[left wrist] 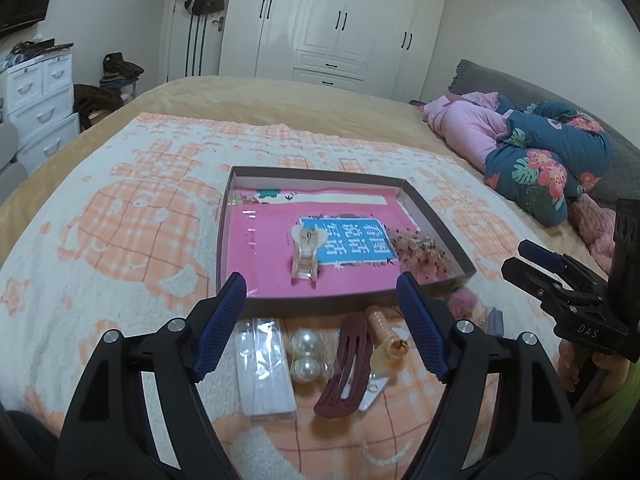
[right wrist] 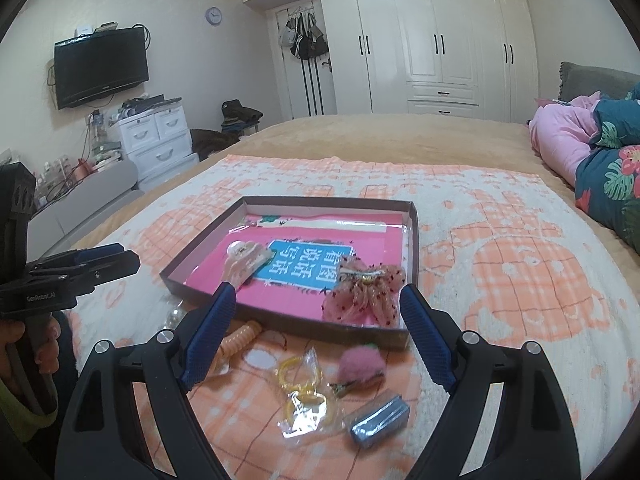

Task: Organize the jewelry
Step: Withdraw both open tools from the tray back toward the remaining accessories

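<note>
The tray (left wrist: pixel 436 216) lies on the blanket (left wrist: pixel 120 208) at frame centre. In it, a claw clip (left wrist: pixel 306 254) lies left of a bow clip (right wrist: pixel 362 294). Before its near wall: packet (left wrist: pixel 264 364), pearls (left wrist: pixel 306 356), barrette (left wrist: pixel 346 364), coil tie (left wrist: pixel 384 334), apparently overlapping. Wardrobe (left wrist: pixel 340 20) stands behind.

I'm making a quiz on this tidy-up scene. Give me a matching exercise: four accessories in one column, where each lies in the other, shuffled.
Things:
1. pink bow clip
2. translucent claw clip
3. maroon snap clip
4. pearl beads

Places:
A. on the blanket, just left of the maroon clip
B. in the tray, near-right corner
C. in the tray, on the pink book
D. on the blanket, before the tray

Pairs: 1-B, 2-C, 3-D, 4-A
</note>
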Tool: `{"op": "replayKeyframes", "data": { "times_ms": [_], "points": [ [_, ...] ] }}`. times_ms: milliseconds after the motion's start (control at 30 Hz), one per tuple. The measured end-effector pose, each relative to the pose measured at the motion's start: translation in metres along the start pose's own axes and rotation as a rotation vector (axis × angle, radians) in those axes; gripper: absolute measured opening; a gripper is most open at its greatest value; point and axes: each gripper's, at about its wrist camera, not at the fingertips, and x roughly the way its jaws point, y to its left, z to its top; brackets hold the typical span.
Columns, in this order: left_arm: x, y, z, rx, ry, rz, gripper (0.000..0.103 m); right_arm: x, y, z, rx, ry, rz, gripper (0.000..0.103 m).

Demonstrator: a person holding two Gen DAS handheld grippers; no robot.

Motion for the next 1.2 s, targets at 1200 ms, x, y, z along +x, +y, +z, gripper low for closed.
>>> {"op": "replayKeyframes", "data": {
  "times_ms": [1200],
  "points": [
    [0.005,-0.018,-0.064,0.151,0.157,-0.039,0.061,-0.005,0.035,-0.051,-0.076,0.141,0.03,0.08]
  ]
}}
